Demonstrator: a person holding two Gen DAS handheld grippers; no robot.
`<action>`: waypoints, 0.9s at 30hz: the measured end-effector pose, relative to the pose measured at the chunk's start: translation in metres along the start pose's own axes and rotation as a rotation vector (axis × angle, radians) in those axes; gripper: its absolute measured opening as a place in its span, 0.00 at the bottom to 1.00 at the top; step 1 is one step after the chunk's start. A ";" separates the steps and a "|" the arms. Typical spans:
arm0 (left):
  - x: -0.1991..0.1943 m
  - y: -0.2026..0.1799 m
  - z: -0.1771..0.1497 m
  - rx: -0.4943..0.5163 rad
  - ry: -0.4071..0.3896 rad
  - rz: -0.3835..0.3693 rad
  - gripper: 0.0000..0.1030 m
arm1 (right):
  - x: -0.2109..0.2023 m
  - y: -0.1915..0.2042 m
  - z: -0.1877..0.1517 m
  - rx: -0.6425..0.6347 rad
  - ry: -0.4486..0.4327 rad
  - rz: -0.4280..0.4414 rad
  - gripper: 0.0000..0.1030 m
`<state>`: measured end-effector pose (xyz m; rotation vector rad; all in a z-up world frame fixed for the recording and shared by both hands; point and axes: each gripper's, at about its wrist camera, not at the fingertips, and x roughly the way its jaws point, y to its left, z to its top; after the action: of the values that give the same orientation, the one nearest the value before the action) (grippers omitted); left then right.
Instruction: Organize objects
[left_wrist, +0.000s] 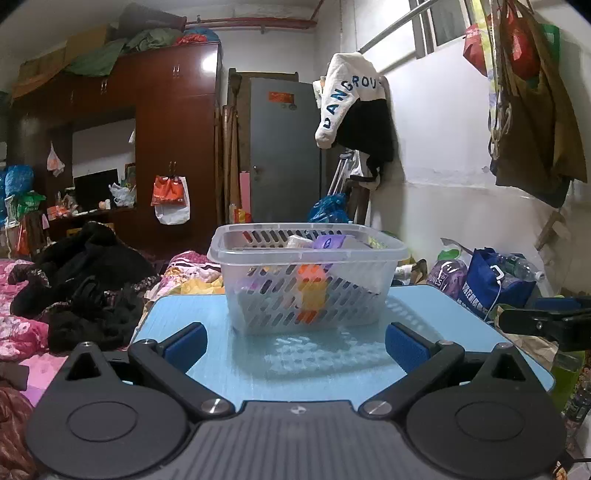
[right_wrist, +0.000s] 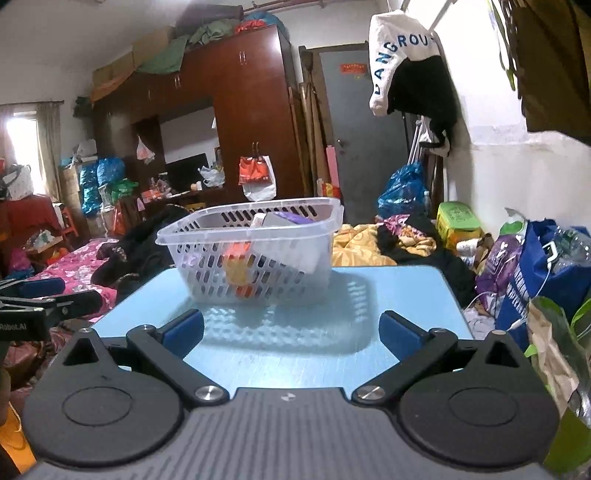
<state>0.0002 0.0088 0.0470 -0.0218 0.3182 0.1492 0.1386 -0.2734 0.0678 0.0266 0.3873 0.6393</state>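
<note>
Both views are evenly bright indoor light from above; the basket (left_wrist: 308, 280) throws a dotted, lattice shadow on the desk (left_wrist: 332, 373) toward the tongs; a white glare patch sits on the wardrobe (left_wrist: 173, 122) door far ahead; the window (right_wrist: 22, 136) far left of the right tongs is blown out; fisheye bending curves walls at the edges, corners vignette black; distant clutter is soft.

A light blue table (left_wrist: 221, 369) is seen directly ahead of both tools, its surface glossy and faintly streaked. A clear slotted plastic basket (left_wrist: 308, 280) is set upright on it, toward the far edge and ahead of the fingertips. The basket's patterned shadow is cast on the tabletop between basket and tools.
</note>
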 end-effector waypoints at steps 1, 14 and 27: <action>0.000 0.001 0.000 0.001 0.000 0.003 1.00 | 0.001 0.000 0.000 0.001 0.001 0.001 1.00; 0.002 -0.004 -0.004 0.006 -0.001 -0.002 1.00 | -0.008 0.007 -0.001 -0.039 -0.032 0.000 1.00; 0.000 -0.009 -0.004 0.021 -0.004 -0.006 1.00 | -0.009 0.010 0.000 -0.056 -0.038 0.003 1.00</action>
<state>-0.0002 -0.0005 0.0431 -0.0021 0.3159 0.1397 0.1266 -0.2706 0.0721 -0.0141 0.3321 0.6518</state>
